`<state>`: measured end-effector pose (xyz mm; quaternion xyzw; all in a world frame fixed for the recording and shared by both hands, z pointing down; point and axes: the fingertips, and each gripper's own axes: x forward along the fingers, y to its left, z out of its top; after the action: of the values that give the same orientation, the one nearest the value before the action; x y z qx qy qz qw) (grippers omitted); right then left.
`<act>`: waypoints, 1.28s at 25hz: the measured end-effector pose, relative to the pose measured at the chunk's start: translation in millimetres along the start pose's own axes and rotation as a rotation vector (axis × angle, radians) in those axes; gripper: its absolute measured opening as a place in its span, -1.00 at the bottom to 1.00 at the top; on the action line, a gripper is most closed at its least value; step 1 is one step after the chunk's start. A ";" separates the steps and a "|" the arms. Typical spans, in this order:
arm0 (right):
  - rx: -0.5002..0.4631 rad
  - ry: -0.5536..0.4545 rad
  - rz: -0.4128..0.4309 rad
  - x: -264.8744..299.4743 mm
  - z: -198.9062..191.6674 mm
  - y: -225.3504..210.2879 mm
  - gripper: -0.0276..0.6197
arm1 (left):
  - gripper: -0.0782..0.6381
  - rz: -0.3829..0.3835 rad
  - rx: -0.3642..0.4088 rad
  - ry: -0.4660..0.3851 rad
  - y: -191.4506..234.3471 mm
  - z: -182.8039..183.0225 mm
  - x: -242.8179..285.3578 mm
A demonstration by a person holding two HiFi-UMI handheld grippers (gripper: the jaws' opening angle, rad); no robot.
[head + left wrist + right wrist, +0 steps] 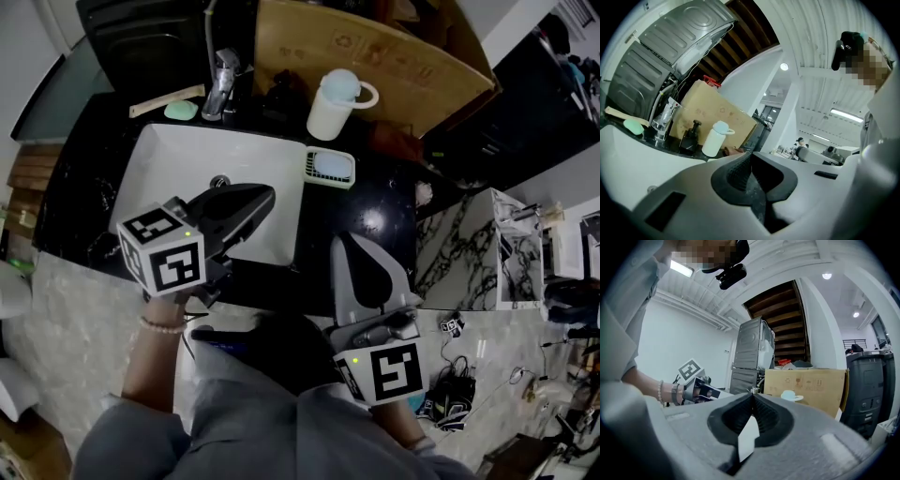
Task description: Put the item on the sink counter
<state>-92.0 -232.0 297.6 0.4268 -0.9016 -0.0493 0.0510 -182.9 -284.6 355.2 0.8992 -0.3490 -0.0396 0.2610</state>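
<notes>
My left gripper (267, 195) hangs over the white sink basin (178, 159), a little above its front right part. Its jaws are shut, tips touching, with nothing between them (751, 154). My right gripper (345, 240) is above the black counter (384, 197) to the right of the basin. Its tips also meet (753, 395); a white sliver shows behind them and I cannot tell what it is. On the counter behind the basin stand a white lidded cup with a handle (333, 103) and a soap dish with a pale blue bar (330, 167).
A chrome faucet (222, 82), a green soap (181, 110), a wooden stick (167, 100) and a black pump bottle (281, 94) line the back of the counter. A cardboard box (375, 56) leans behind them. A marbled cabinet (478, 248) stands at the right.
</notes>
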 end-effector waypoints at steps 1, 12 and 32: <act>-0.005 -0.001 0.006 0.3 0.8 2.3 -0.92 | -0.75 0.002 0.003 -0.003 -2.8 0.3 -3.2; -0.011 -0.023 0.030 1.4 4.9 13.7 -0.92 | -0.76 0.004 0.061 -0.072 -35.6 12.7 -26.7; -0.025 -0.022 0.060 3.6 6.8 30.0 -0.92 | -0.76 0.029 0.098 -0.120 -53.0 20.9 -58.3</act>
<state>-118.1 -215.6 295.1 0.3982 -0.9138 -0.0640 0.0478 -199.9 -223.2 304.4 0.9018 -0.3784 -0.0724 0.1959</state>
